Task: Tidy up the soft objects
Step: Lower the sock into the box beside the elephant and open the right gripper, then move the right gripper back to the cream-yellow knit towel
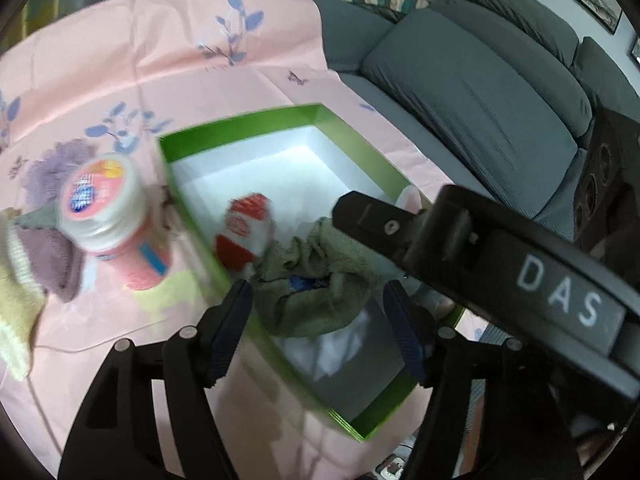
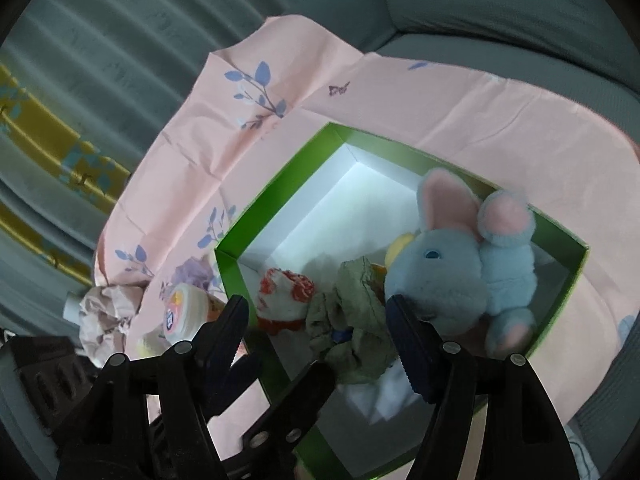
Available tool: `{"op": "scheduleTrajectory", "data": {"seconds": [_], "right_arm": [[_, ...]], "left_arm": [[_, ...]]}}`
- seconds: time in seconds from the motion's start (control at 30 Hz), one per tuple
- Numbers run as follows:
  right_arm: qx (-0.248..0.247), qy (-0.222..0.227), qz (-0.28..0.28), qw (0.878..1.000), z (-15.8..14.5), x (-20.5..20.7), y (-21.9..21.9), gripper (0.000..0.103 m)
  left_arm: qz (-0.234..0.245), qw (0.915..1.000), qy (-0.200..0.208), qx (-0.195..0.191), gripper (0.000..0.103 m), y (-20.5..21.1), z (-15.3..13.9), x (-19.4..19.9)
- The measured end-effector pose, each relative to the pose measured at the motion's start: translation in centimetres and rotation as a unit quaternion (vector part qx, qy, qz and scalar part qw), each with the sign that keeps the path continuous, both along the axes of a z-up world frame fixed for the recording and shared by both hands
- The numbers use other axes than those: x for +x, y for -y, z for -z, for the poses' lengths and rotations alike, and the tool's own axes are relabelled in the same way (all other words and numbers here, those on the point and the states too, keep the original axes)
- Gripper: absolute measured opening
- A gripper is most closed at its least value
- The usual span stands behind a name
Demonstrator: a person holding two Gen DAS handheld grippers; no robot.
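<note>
We hold the left gripper (image 1: 316, 328) with its ribbed blue pads apart, the crumpled olive-green cloth (image 1: 316, 280) lying between them but not pressed; the right gripper (image 2: 318, 340) likewise stands apart and grips nothing, above the same cloth (image 2: 352, 320). We judge that both tools hover over the green box (image 1: 240, 128) because it serves as the collecting bin. The box is stiff card, green on the walls and white on the floor (image 2: 340, 208). Inside lie the limp cloth, a red-and-white fabric bundle (image 1: 246, 232) and a fluffy blue plush elephant (image 2: 460, 264) with pink ears, leaning against the box's right wall. Outside, on the creased pink floral sheet (image 1: 140, 60), stand a rigid pink bottle with a white cap (image 1: 104, 208), a mauve towel (image 1: 52, 256) and a yellow knit (image 1: 16, 308), apparently not yet sorted.
</note>
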State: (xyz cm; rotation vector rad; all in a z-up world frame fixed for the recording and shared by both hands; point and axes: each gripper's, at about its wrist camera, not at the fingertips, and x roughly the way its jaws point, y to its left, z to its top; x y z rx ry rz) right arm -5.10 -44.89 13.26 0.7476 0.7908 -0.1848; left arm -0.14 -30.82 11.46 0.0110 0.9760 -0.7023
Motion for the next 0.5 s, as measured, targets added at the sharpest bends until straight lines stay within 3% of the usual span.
{"op": "scheduleTrajectory", "data": {"seconds": [0.03,0.13,0.23,0.5], "right_arm": [[-0.006,0.007,-0.005,1.000,-0.4,-0.2,-0.2,0.076],[-0.005,0.028,-0.004,1.000,-1.4,-0.8,-0.5,0.077],[-0.029,0.036,0.000,0.999,-2.4,-1.4,-1.2,0.087],[-0.058,0.047,0.009,0.997,-3.8,-2.0,-2.5,0.091]], "left_arm": [[0.005,1.0000,-0.001,-0.008,0.076,-0.5,-0.4,-0.3],[0.016,0.9994,-0.007,-0.030,0.077,-1.9,-1.5,-1.1],[0.018,0.9989,0.009,-0.043,0.078,-3.1,-3.0,-2.4],[-0.005,0.9975,0.022,-0.067,0.081,-8.3,-5.1,-4.3]]}}
